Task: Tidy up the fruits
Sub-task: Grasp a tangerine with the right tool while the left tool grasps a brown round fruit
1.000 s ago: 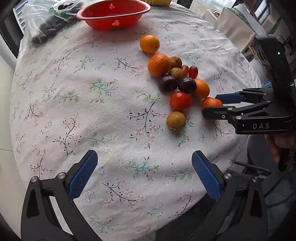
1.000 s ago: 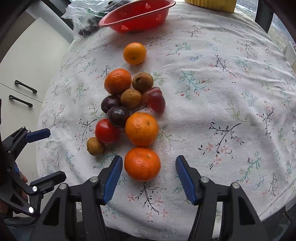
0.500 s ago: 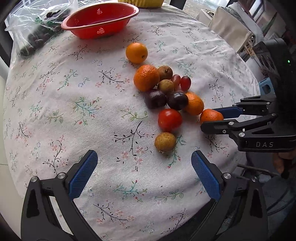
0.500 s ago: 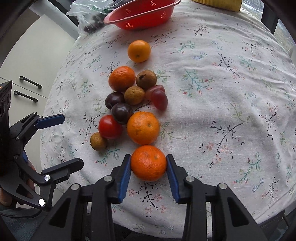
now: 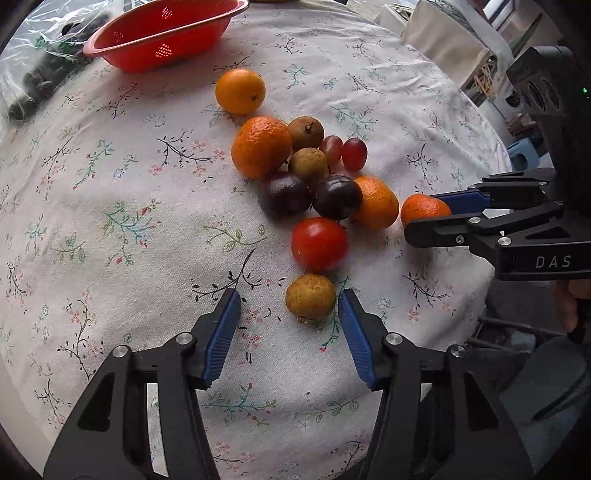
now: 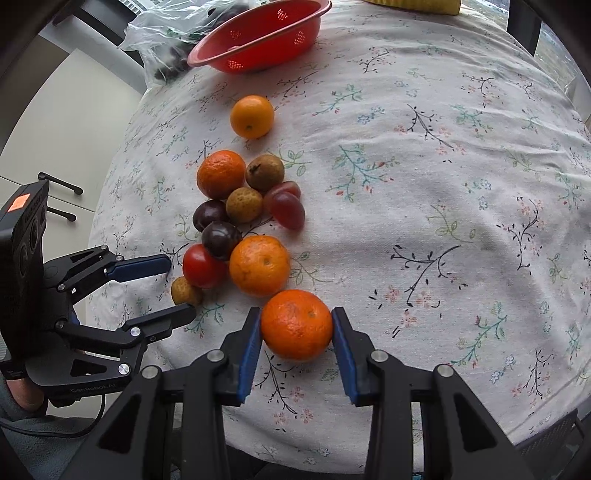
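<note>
Surface under floral cloth, red colander at far edge. My right gripper: fingers nearly closed, both pads pressing nearest mandarin, at near end of fruit cluster. Left view shows that mandarin only partly, behind finger. My left gripper: fingers half open around small brown longan, right pad just beside it; contact unclear.

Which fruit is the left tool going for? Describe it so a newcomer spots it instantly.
Follow the fruit cluster away from the red colander to its near end. Just past the red tomato lies a small brown longan, between the left tool's open fingers, apart from the other two longans.
</note>
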Demonstrator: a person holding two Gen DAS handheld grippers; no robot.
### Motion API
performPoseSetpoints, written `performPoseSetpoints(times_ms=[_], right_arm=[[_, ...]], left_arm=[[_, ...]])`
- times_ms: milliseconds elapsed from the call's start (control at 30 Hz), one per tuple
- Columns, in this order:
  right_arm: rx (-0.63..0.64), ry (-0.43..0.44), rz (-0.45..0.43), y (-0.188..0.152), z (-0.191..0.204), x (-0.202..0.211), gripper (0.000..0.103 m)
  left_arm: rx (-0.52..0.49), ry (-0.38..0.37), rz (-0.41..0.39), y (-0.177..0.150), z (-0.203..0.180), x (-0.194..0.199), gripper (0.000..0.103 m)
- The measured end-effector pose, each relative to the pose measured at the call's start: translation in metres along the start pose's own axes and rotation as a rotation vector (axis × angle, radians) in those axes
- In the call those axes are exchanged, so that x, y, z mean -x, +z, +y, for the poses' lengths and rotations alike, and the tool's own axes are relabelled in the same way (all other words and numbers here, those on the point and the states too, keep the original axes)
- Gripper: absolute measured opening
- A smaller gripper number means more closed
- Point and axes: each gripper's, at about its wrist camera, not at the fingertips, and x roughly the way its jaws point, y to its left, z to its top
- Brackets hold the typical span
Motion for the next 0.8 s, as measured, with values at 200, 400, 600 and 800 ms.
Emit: performPoseSetpoints(times_ms=[200, 400, 600, 800], right_arm=[[-0.003, -0.002, 0.003, 0.003, -0.005, 0.000, 0.040], [-0.003, -0.003, 0.003, 0.004, -0.006, 0.000, 0.040], [-0.002, -0.003, 0.005, 0.005, -0.007, -0.001, 0.040], [-0.002, -0.003, 0.005, 0.006, -0.007, -0.001, 0.040]], left_arm=[[-0.029, 0.006, -0.007, 0.003, -0.006, -0.003, 0.048], [-0.058, 0.010, -0.013, 0.003, -0.008, -0.003, 0.034], [-0.077, 0.003, -0.016, 0.004, -0.014, -0.005, 0.026], [-0.057, -0.008, -0.024, 0.004, -0.011, -0.004, 0.026]])
